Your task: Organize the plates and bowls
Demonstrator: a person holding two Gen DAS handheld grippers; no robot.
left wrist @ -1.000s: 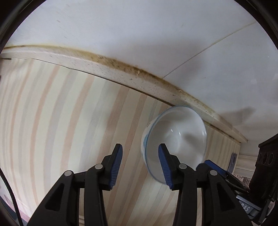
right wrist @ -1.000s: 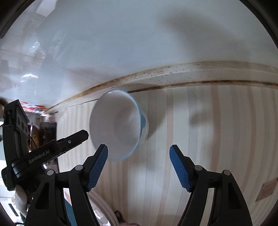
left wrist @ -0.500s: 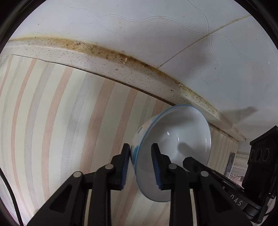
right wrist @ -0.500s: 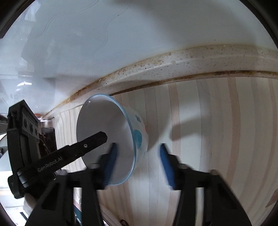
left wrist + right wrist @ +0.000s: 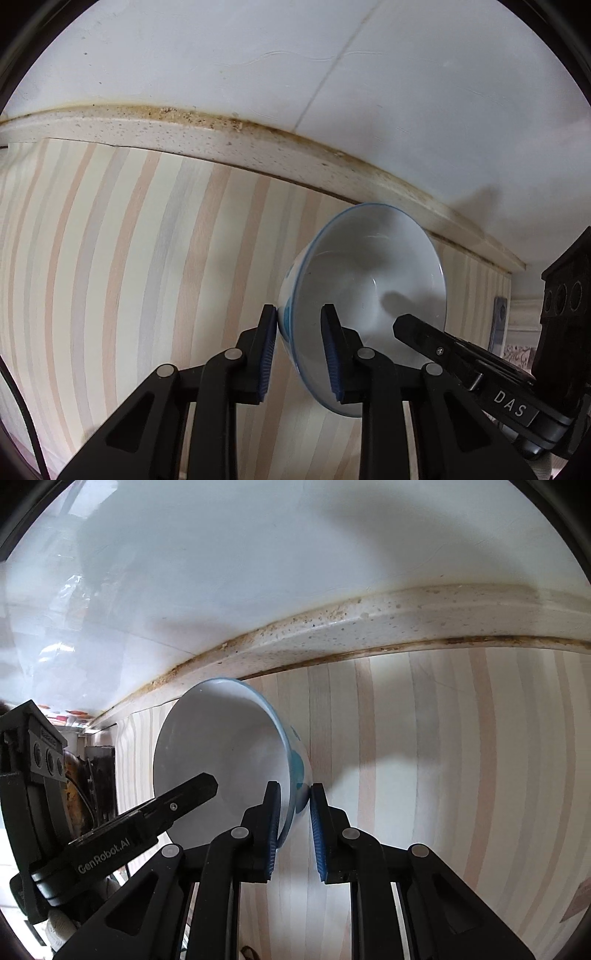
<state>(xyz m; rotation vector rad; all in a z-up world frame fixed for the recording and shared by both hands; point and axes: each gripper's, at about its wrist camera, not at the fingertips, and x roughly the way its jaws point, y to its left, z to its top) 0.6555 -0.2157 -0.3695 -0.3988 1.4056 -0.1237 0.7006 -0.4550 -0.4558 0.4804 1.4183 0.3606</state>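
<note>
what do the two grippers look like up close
Both grippers, left and right, are black plastic with silver rivets and ribbed blue pads. One side plate reads "GenRobot.AI", the other "DAS". A thin black cable runs past the left one.

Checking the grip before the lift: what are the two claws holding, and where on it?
Both hold the one white bowl by its blue rim: the left claw and the right claw pinch opposite sides, one pad inside, one outside.

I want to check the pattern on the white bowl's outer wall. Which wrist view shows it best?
The right wrist view: the blue-rimmed white ceramic bowl turns its outer wall toward that camera, showing blue spots beside the right gripper. The left wrist view shows mostly the bowl's plain inside and only a sliver of blue outside.
</note>
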